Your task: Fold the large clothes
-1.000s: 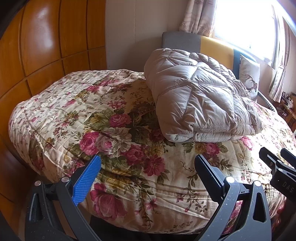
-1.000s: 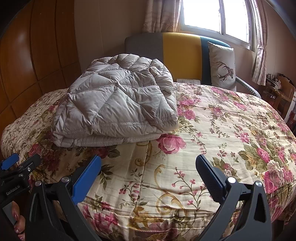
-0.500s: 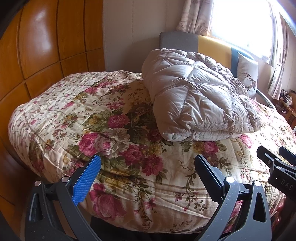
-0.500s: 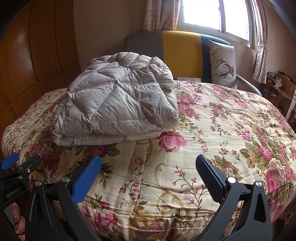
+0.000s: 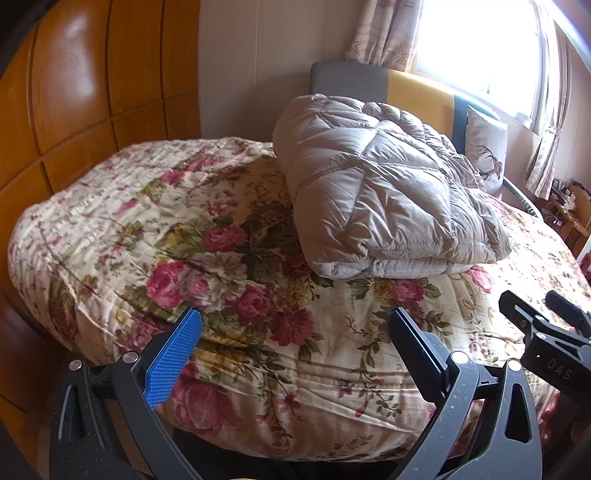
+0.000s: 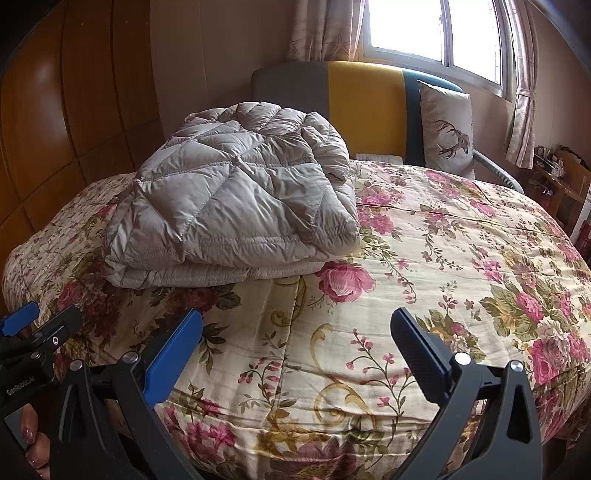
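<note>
Daylight from the window [image 6: 436, 33] is falling across a bed [image 6: 443, 266] covered by a floral quilt, with wooden panelling [image 5: 74, 92] running along one side. On the bed's far half, a grey quilted down coat [image 6: 236, 206] is lying folded in a thick stack, close to the grey and yellow headboard [image 6: 362, 107] and a deer-print cushion [image 6: 448, 129]. Both tools are hanging over the near edge of the bed, well apart from the coat. The left gripper [image 5: 295, 350] is showing its fingers [image 5: 173, 354] spread wide and gripping nothing; the right gripper [image 6: 295, 350] is likewise spread, gripping nothing
</note>
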`<state>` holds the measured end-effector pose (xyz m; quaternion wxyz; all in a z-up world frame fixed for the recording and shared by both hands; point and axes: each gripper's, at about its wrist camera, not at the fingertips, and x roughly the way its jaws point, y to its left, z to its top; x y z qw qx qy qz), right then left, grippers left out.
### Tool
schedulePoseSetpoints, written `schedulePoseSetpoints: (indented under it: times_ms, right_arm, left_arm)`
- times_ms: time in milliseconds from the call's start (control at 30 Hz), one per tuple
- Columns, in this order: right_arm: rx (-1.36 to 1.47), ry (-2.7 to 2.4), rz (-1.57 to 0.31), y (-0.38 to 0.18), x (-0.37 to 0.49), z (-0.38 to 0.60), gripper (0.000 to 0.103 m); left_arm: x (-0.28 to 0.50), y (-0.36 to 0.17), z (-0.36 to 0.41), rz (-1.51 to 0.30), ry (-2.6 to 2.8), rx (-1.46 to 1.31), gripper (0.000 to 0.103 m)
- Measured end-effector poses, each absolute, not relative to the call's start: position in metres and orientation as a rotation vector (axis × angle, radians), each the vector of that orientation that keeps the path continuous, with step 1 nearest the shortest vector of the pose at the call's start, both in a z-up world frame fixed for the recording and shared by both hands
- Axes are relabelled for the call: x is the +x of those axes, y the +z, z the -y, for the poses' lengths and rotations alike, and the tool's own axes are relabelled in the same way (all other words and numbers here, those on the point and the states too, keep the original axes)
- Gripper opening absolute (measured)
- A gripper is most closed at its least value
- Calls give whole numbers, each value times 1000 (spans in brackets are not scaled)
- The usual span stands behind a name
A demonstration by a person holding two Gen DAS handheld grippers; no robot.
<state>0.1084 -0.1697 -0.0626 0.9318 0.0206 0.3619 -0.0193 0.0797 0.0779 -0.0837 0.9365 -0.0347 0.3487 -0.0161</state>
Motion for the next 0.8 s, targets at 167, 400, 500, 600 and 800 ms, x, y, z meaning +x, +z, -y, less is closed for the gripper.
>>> schedulePoseSetpoints:
  times_ms: [167,400,500,600,800]
  right_arm:
    - [50,-45,-744,-64,109,172,101]
    - [46,-38,-756,-67,111,171,101]
    - [48,-38,-758,-69,113,171,101]
    - [55,-36,-763,-70,114,172,101]
    - [51,-33,-771,-72,119,171,101]
  left_arm:
    - [82,-86,-80,-730,-17,-93,100]
    - [81,-89,-80,-725,-13,-75,100]
    - [81,-88,-79,-723,-10,-68,100]
    - [83,-89,-79,-729,-1,-64,100]
    - [86,-91,-79,-750,17,-67,100]
